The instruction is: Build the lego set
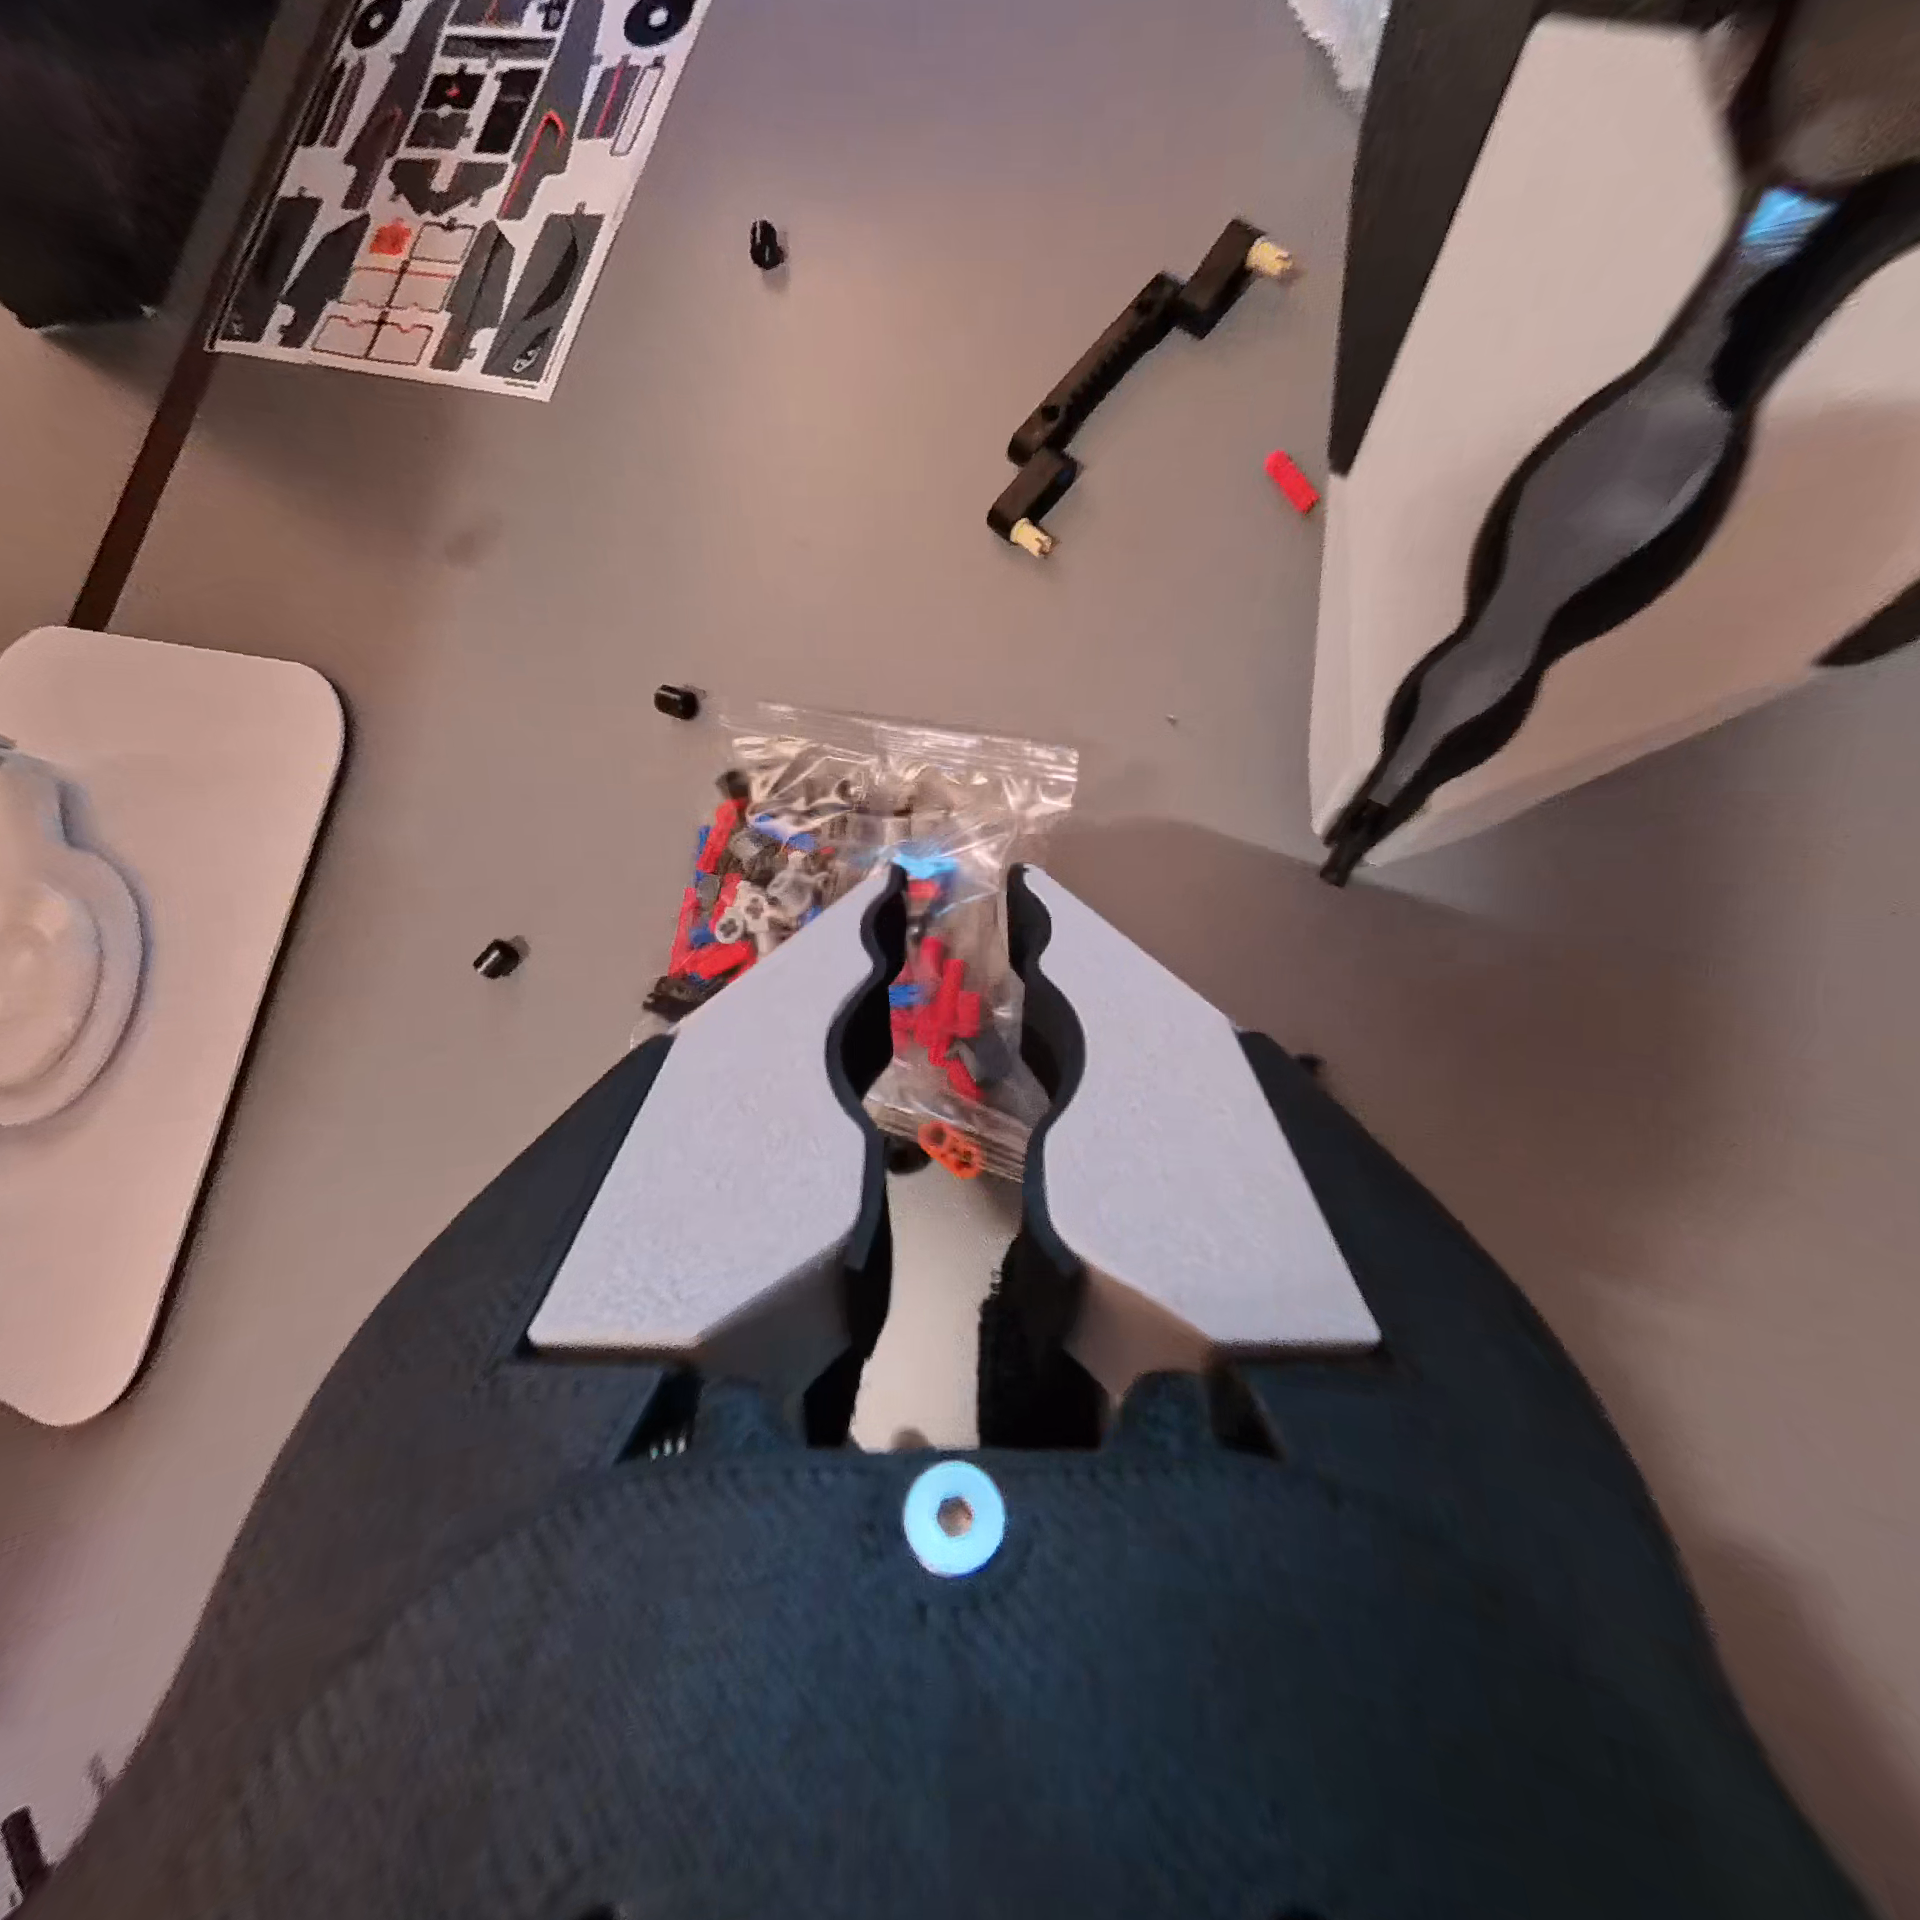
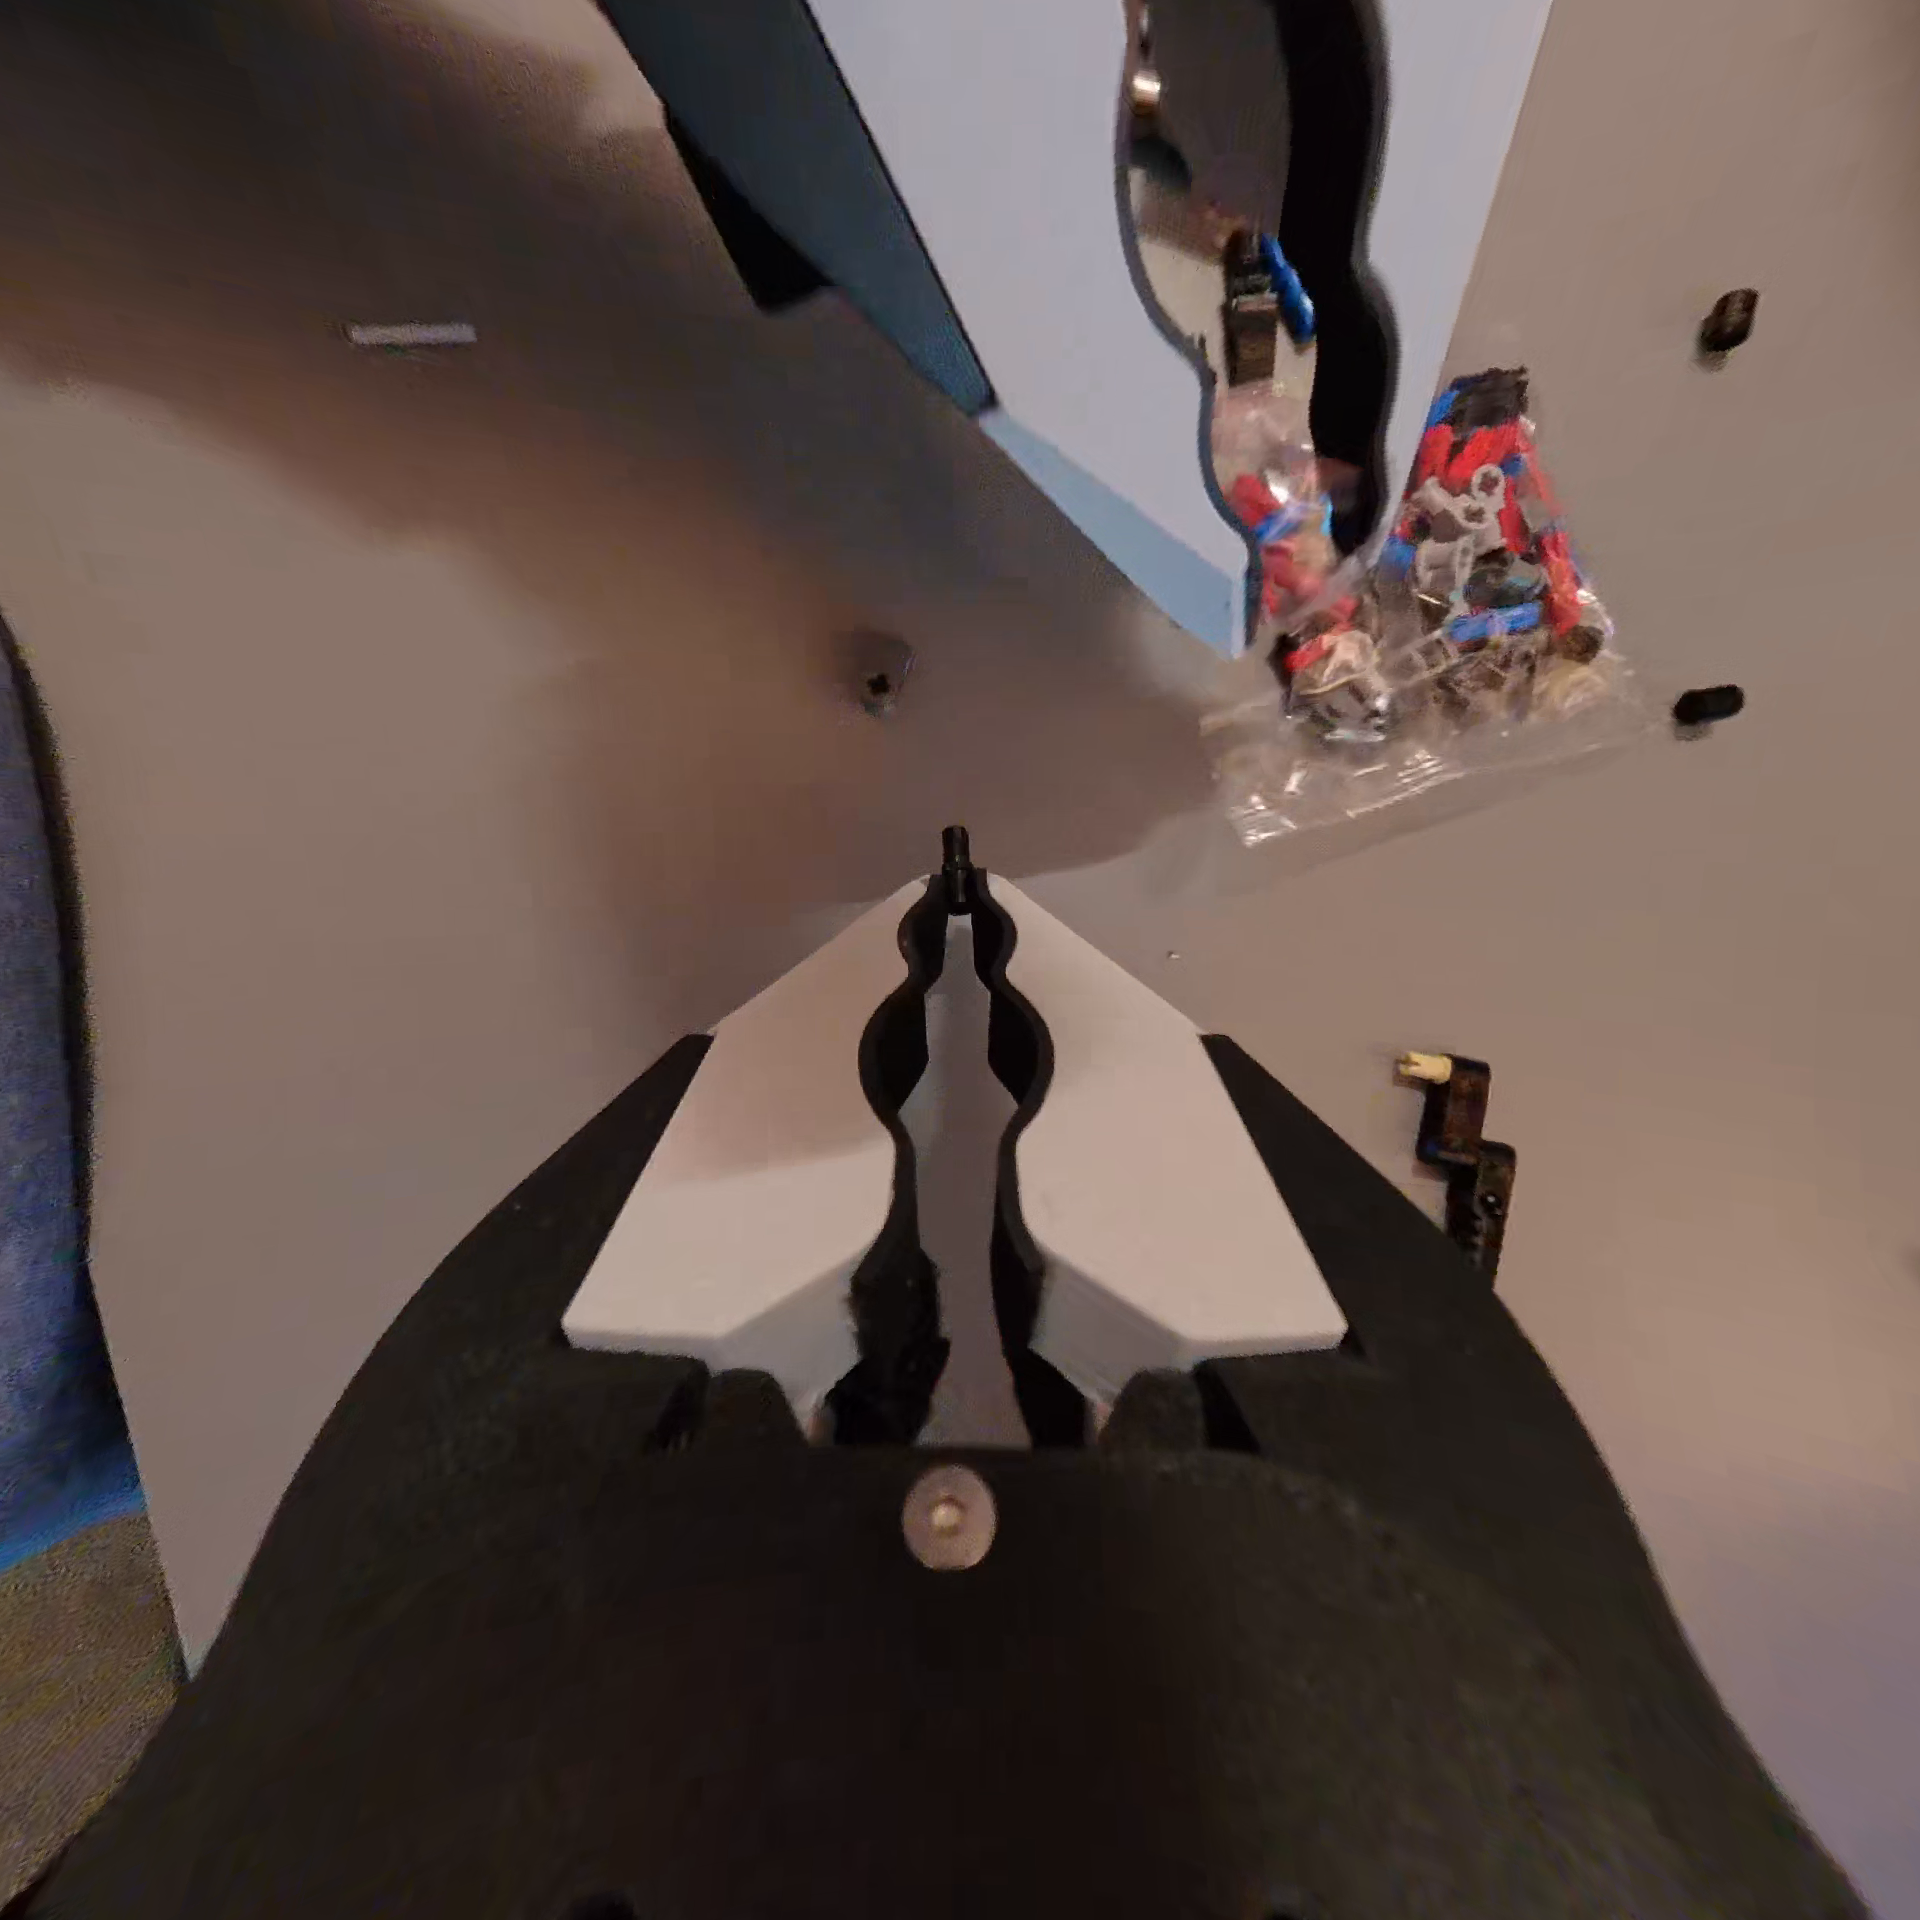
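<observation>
Right claw (image 2: 957,902) pinching black pin (image 2: 954,858) by tip, left claw (image 1: 954,883) apart over parts bag (image 1: 883,883); slip likely, grip shallow.

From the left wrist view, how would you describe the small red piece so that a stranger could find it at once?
Start at the grey table and find the long black stepped lego part with cream pegs. Just to its right, close to the right gripper, lies the small red piece. It is the only loose red piece; the other red ones are inside the clear bag.
</observation>
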A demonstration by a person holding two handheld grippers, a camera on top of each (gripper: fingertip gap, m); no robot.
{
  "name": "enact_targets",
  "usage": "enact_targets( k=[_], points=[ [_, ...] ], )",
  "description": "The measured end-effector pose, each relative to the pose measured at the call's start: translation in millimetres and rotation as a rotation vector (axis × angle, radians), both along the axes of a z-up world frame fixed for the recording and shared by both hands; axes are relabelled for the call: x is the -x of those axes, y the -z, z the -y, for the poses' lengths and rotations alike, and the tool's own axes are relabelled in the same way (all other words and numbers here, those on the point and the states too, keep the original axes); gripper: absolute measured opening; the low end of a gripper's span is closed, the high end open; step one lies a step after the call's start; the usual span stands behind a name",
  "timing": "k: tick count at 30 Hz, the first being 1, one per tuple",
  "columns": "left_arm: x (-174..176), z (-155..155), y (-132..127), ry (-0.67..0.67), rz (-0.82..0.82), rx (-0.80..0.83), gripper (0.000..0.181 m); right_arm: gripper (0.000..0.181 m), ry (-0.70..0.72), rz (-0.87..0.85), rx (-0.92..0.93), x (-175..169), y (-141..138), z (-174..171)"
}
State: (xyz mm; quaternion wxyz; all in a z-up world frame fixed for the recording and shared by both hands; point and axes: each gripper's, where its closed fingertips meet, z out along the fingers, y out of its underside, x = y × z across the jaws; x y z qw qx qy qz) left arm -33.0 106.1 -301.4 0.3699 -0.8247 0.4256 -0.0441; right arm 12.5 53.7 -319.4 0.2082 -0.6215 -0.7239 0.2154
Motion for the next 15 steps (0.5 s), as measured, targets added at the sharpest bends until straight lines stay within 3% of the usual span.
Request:
enact_targets(
  k=[11,15],
  points=[
    [6.4,25.9,-1.5,0.026,-0.025,0.014,0.043,0.004,-0.011,0.082,-0.082,-3.1,13.4,6.9],
    [8.5,29.2,-5.2,0.022,-0.014,0.02,0.052,0.018,-0.003,0.102,-0.087,-4.4,12.4,8.1]
  ],
)
